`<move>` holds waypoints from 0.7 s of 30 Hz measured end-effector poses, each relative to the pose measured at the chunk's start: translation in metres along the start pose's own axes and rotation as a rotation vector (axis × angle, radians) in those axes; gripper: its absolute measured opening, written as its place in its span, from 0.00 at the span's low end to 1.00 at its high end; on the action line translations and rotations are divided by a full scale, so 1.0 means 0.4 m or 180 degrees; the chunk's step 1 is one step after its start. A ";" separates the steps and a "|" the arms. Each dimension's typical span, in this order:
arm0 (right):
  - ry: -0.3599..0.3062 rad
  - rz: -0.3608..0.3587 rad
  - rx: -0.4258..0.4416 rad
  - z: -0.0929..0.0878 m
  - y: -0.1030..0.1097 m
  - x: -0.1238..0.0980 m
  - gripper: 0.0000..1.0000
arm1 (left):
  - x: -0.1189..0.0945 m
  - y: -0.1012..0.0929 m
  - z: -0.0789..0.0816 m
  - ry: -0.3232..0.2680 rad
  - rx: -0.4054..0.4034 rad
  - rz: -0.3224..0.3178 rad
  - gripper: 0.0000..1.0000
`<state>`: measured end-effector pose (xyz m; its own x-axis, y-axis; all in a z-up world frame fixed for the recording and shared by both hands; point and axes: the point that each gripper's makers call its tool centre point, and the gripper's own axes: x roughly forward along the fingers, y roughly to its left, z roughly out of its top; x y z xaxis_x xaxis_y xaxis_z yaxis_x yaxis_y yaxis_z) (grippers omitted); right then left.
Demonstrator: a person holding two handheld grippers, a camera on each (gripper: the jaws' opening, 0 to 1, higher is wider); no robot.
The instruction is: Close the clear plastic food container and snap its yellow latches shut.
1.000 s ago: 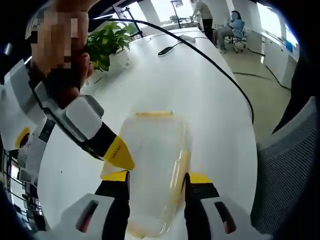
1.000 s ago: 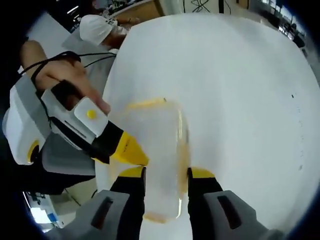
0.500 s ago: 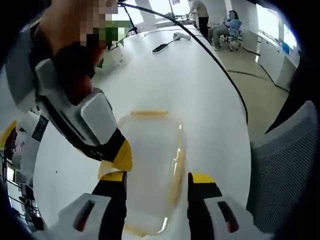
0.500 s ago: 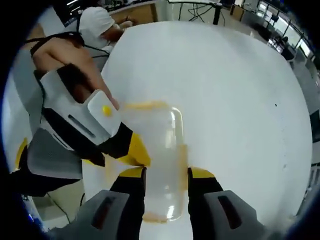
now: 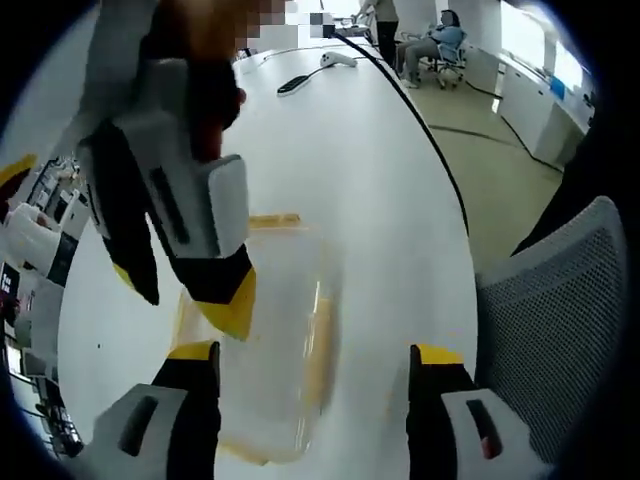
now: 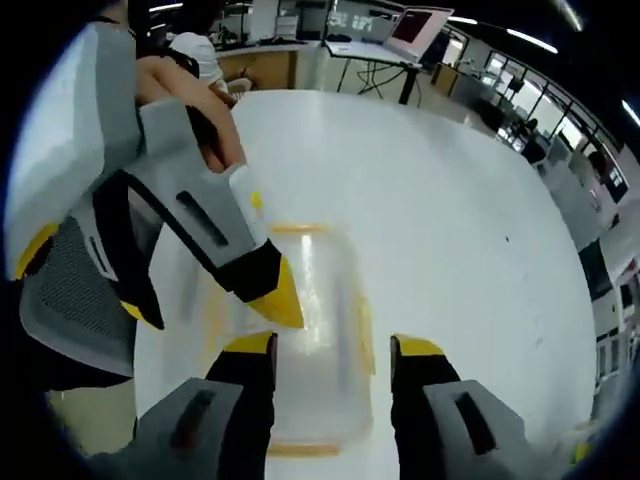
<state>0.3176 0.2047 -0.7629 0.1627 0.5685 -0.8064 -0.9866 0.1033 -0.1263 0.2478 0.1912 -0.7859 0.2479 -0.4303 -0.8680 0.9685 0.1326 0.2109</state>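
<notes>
A: Container (image 5: 265, 340) location?

B: Flat on white table (image 5: 380, 190), lid down, yellow latches (image 5: 272, 221) along its edges. In left gripper view, lying ahead of left gripper (image 5: 313, 365), nearer the left jaw; right jaw well off to the side over bare table. Blurred, so lid seating hard to judge.

A: Left gripper state?

B: Jaws spread wide, gripping nothing. Container between them only in part; not touching either tip as far as visible.

A: Right gripper?

B: In right gripper view, right gripper (image 6: 333, 350) spread apart above container (image 6: 300, 330), jaws straddling its near half. Latch (image 6: 297, 229) at far end, latch strip along right side just beside right jaw. Nothing clamped. Contact between tips and lid: cannot tell.

A: Other gripper in each view?

B: Left gripper view: right gripper (image 5: 225, 300) entering from upper left, yellow tip pointing down onto container's left part, held by a hand (image 5: 205, 40). Right gripper view: left gripper (image 6: 270, 295) coming in from left, yellow tip over container's near left corner, just beside right gripper's left jaw.

A: Surroundings?

B: Mesh chair (image 5: 545, 310) to the right of table, black cable (image 5: 420, 110) running along table edge, seated person (image 5: 435, 45) far back. Laptop (image 6: 420, 25) on far desk in right gripper view.
</notes>
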 end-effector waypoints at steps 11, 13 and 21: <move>-0.0048 0.0142 0.0018 -0.007 0.048 -0.032 0.68 | -0.014 0.009 -0.028 0.0111 -0.0007 -0.0100 0.98; 0.0006 0.0174 0.0054 -0.016 0.053 -0.034 0.78 | -0.016 0.019 -0.040 0.0167 -0.0045 -0.0143 0.99; 0.0291 0.0180 -0.0115 -0.073 0.057 -0.033 0.84 | -0.022 0.073 -0.079 0.0314 -0.0001 -0.0128 0.99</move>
<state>0.2927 0.1756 -0.7720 0.1068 0.4956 -0.8620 -0.9942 0.0428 -0.0986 0.2731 0.2271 -0.7861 0.2051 -0.3453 -0.9158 0.9776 0.1173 0.1747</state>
